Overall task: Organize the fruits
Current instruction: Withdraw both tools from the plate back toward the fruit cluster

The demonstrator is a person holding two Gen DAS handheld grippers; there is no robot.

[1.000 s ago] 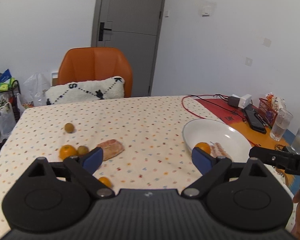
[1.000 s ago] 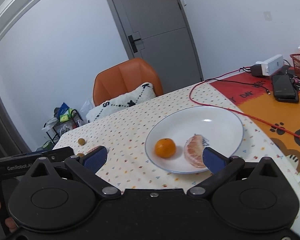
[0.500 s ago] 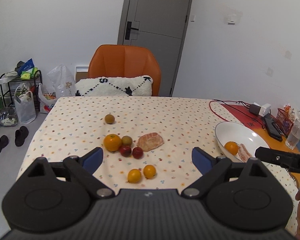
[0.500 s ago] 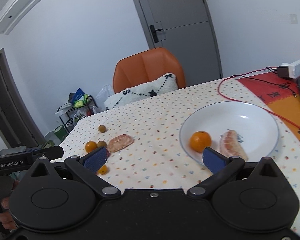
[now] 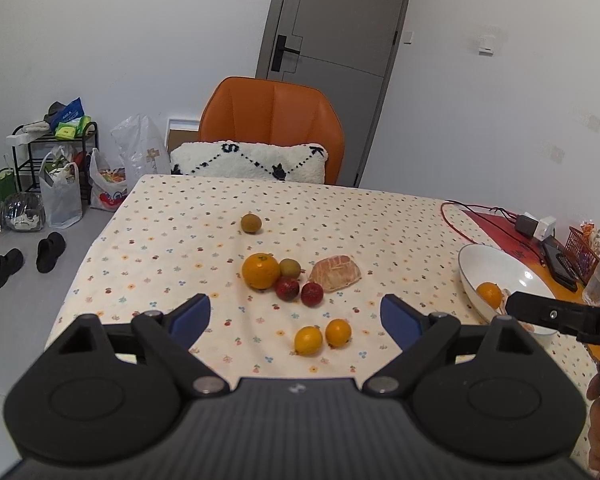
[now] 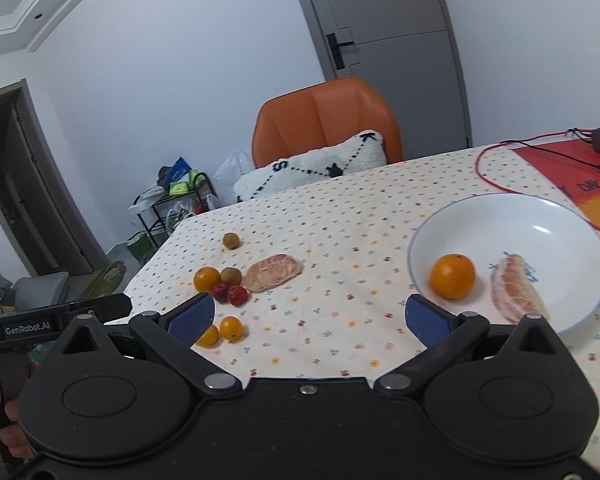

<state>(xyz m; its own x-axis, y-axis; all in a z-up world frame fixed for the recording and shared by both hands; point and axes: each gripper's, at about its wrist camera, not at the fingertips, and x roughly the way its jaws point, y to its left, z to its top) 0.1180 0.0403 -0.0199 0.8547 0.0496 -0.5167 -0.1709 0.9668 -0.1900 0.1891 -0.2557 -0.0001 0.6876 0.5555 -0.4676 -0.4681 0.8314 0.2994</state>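
Your left gripper (image 5: pixel 296 314) gapes wide and empty — two small oranges (image 5: pixel 322 337) lie just beyond, between its pads, round and glossy.

I see even, soft indoor light in both views, with faint shadows under the fruit on the bench (image 5: pixel 204 216). A small glare spot sits on the white plate (image 6: pixel 542 230). Fisheye bending curves the edges; corners go dark.

- White plate (image 6: pixel 540 216) on the worktop: holds one orange (image 6: pixel 453 276) and one peeled citrus segment (image 6: pixel 516 294), apart.
- Loose cluster: large orange (image 5: pixel 261 271), brown fruit (image 5: pixel 290 268), two red fruits (image 5: pixel 287 288), touching; peeled segment (image 5: pixel 335 273) just beside.
- Two small oranges (image 5: pixel 308 340) nearer, side by side.
- Lone brown fruit (image 5: pixel 251 223) farther back.
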